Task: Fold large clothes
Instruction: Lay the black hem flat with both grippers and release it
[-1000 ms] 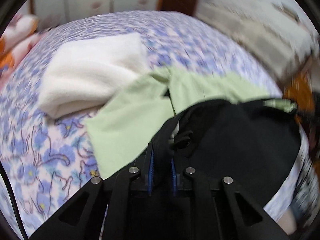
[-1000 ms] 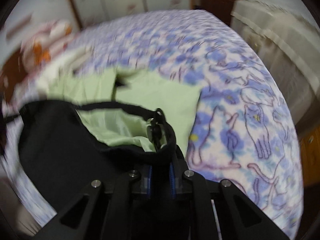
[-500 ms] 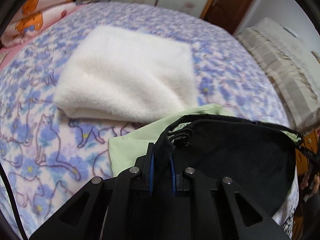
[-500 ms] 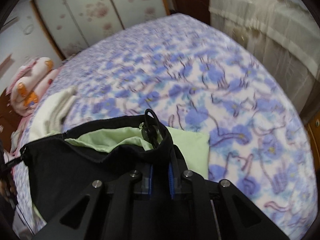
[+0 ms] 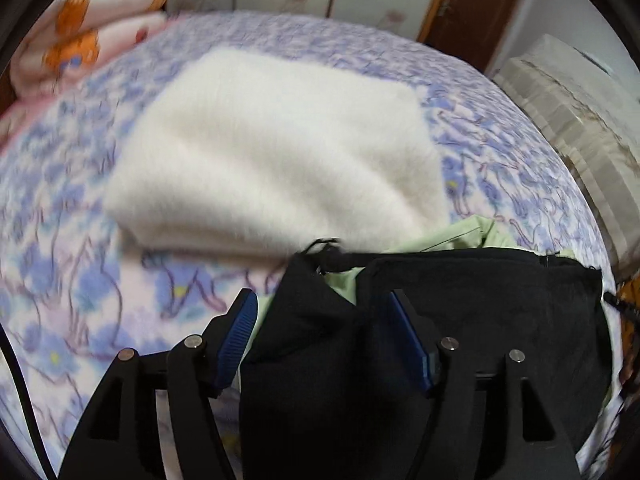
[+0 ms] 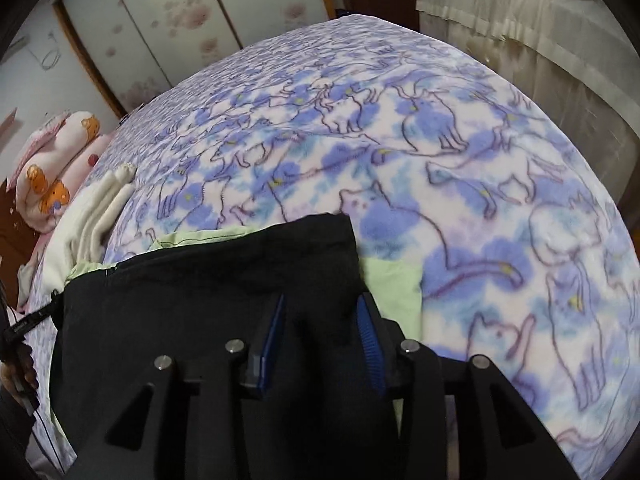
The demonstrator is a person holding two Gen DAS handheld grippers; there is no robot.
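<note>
Between parted fingers (image 5: 236, 336): black garment (image 5: 480, 300).

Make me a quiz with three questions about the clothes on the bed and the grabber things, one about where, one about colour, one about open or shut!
1. Where is the folded white fluffy garment in the left wrist view?
A. Beyond the black garment, on the bed
B. Under the black garment
C. On the floor

2. What colour is the cloth peeking out beneath the black garment?
A. Red
B. Pale green
C. Brown

3. How do the left gripper and the right gripper stand?
A. Both clamped shut on the black garment
B. Both with jaws apart
C. Only the left shut

Answers:
1. A: it lies on the cat-print blanket, farther away than the black garment.
2. B: a pale green edge shows at the black garment's rim.
3. B: both have just been opening, and the black fabric sits loose between the blue pads.
</note>
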